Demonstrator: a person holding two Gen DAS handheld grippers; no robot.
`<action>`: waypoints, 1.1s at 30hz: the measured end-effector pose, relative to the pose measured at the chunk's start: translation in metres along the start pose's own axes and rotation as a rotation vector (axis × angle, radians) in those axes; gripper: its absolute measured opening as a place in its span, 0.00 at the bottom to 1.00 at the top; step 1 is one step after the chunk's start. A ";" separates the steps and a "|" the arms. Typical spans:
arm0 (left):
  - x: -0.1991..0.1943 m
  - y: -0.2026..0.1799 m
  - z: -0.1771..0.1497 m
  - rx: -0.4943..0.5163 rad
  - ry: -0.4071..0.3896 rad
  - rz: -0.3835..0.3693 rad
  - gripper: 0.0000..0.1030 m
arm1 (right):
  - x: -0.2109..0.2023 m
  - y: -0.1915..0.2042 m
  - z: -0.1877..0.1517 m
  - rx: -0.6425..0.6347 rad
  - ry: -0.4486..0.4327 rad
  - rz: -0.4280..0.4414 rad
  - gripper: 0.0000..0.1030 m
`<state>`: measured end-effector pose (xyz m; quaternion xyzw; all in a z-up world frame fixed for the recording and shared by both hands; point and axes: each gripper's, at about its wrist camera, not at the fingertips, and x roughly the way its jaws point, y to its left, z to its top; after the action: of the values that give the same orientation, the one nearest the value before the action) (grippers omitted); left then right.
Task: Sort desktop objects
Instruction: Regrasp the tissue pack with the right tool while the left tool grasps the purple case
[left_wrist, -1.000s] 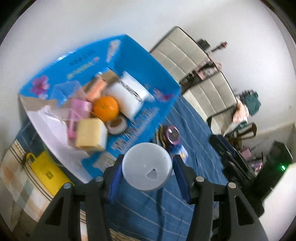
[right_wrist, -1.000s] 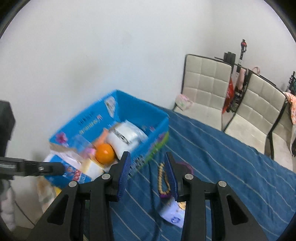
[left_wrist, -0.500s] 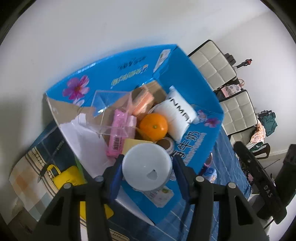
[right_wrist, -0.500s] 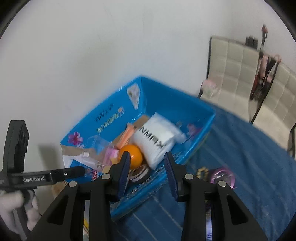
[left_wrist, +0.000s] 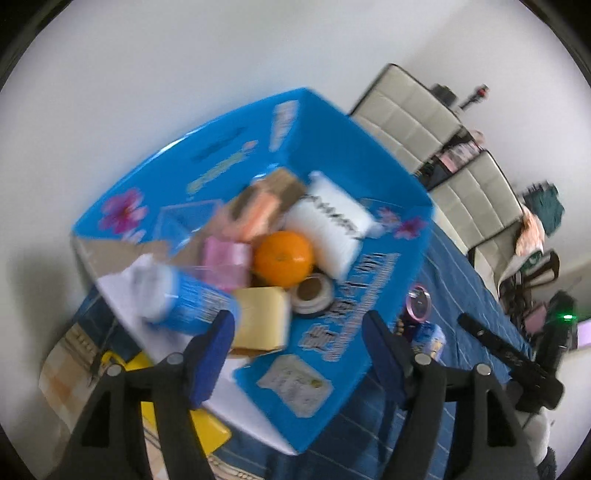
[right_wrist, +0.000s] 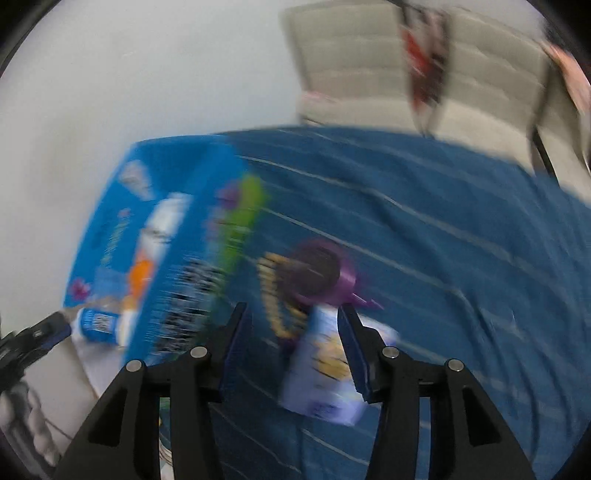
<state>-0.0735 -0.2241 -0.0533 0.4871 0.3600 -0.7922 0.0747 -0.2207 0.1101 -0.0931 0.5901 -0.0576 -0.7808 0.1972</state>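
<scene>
The blue-and-white canister (left_wrist: 177, 291) lies on its side in the near left corner of the blue box (left_wrist: 369, 173) — free of my left gripper (left_wrist: 297, 339), whose jaws are opening with nothing between them. Just beyond those jaws in the box I see a yellow block (left_wrist: 262, 321), a roll of tape (left_wrist: 312, 291), an orange (left_wrist: 284, 258), a pink packet (left_wrist: 225, 262) and a white pack (left_wrist: 328, 225). The box sits at the end of the table (left_wrist: 461, 295), up against the wall.

My right gripper (right_wrist: 291, 350) points down at the blue striped cloth beside the box; its jaws are opening too, and I see nothing pressed between them. A white-and-purple pouch (right_wrist: 328, 373) lies under them, its right edge at the right jaw — the blur keeps me from telling whether they touch. Past it are a bead bracelet (right_wrist: 273, 295) and a round purple thing (right_wrist: 317, 273), all near the box's long side. Pale chairs (right_wrist: 369, 74) stand beyond the table's far edge.
</scene>
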 end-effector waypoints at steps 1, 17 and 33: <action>0.001 -0.008 0.000 0.010 0.003 -0.011 0.68 | 0.003 -0.011 -0.004 0.037 0.006 -0.004 0.50; 0.062 -0.133 -0.017 0.180 0.144 -0.042 0.69 | 0.089 -0.006 -0.038 -0.028 0.135 -0.257 0.68; 0.198 -0.222 -0.025 0.413 0.254 0.150 0.69 | 0.021 -0.133 -0.101 0.190 0.012 -0.156 0.33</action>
<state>-0.2621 0.0000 -0.1130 0.6129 0.1601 -0.7736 -0.0137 -0.1626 0.2387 -0.1852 0.6136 -0.0839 -0.7811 0.0794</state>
